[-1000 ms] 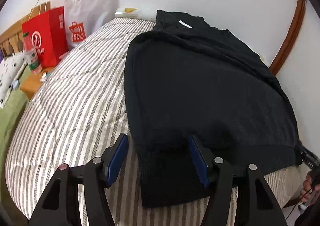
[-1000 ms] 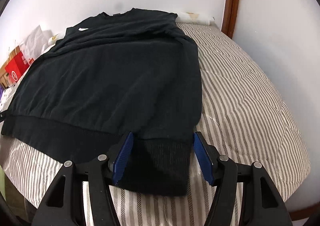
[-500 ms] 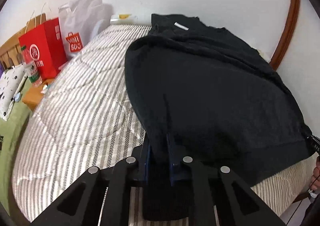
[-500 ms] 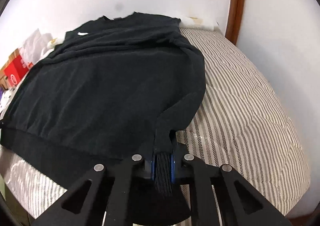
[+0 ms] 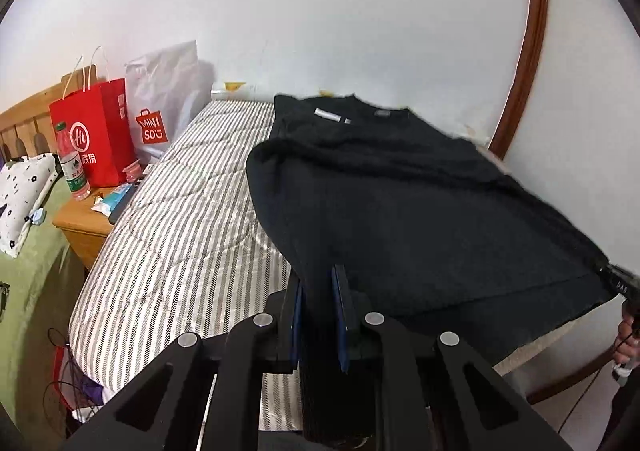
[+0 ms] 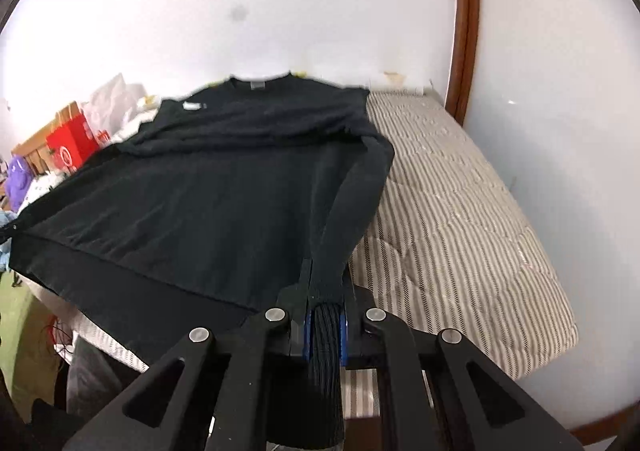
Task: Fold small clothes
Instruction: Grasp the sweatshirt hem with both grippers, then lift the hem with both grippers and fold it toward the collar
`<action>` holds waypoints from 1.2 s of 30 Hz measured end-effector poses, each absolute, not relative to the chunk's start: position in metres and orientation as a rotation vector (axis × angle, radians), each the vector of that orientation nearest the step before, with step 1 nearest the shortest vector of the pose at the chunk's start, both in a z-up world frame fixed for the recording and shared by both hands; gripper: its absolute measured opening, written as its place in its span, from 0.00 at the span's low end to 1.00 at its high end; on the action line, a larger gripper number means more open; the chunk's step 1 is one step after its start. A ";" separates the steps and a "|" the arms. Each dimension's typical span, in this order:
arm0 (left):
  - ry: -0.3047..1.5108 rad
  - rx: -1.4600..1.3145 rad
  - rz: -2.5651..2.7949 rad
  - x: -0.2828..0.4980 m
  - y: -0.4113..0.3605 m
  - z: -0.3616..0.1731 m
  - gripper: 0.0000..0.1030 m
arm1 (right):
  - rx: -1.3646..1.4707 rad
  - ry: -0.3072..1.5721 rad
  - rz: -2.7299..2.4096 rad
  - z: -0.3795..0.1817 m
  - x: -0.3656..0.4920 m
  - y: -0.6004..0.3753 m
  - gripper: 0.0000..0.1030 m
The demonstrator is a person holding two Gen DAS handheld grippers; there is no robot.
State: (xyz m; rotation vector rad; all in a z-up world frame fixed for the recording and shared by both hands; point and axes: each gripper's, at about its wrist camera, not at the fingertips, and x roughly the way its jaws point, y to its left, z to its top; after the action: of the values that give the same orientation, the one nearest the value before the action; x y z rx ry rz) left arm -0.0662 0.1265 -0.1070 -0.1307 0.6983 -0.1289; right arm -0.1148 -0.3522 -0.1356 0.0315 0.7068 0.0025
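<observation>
1. Left wrist view: the black sweater (image 5: pixel 420 219) lies spread on the striped bed (image 5: pixel 176 211), collar toward the wall, hem raised off the mattress.
2. My left claw (image 5: pixel 320 311) is clamped on the hem's left corner; my right claw (image 6: pixel 324 315) pinches the ribbed right corner.
3. I judge this the first fold: next, carry both corners evenly toward the collar, keeping the hem taut.
4. Shopping bags (image 5: pixel 132 131) stand beyond, well apart.
</observation>
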 end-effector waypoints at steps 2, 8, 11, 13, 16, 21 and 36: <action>0.683 -0.137 -0.117 -0.063 0.125 -0.100 0.13 | 0.040 0.679 0.008 -0.128 -0.117 -0.353 0.09; 0.647 -0.134 -0.078 -0.042 0.121 -0.080 0.13 | 0.083 0.591 0.016 -0.099 -0.101 -0.354 0.09; 0.642 -0.142 -0.067 -0.026 0.121 -0.071 0.13 | 0.101 0.559 0.019 -0.085 -0.087 -0.357 0.09; 0.635 -0.142 -0.061 -0.014 0.121 -0.063 0.13 | 0.114 0.544 0.017 -0.077 -0.080 -0.358 0.09; 0.620 -0.140 -0.055 0.003 0.119 -0.051 0.13 | 0.132 0.530 0.011 -0.067 -0.067 -0.359 0.09; 0.609 -0.122 -0.039 0.039 0.112 -0.036 0.13 | 0.154 0.530 0.003 -0.054 -0.040 -0.362 0.09; 0.626 -0.125 -0.026 0.168 0.101 -0.042 0.13 | 0.245 0.561 -0.010 -0.053 0.091 -0.388 0.09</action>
State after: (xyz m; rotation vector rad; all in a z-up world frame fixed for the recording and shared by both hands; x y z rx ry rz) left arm 0.1677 0.1005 -0.0420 -0.1246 0.6260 -0.0261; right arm 0.0906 -0.3875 -0.0532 0.2449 0.5615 -0.0099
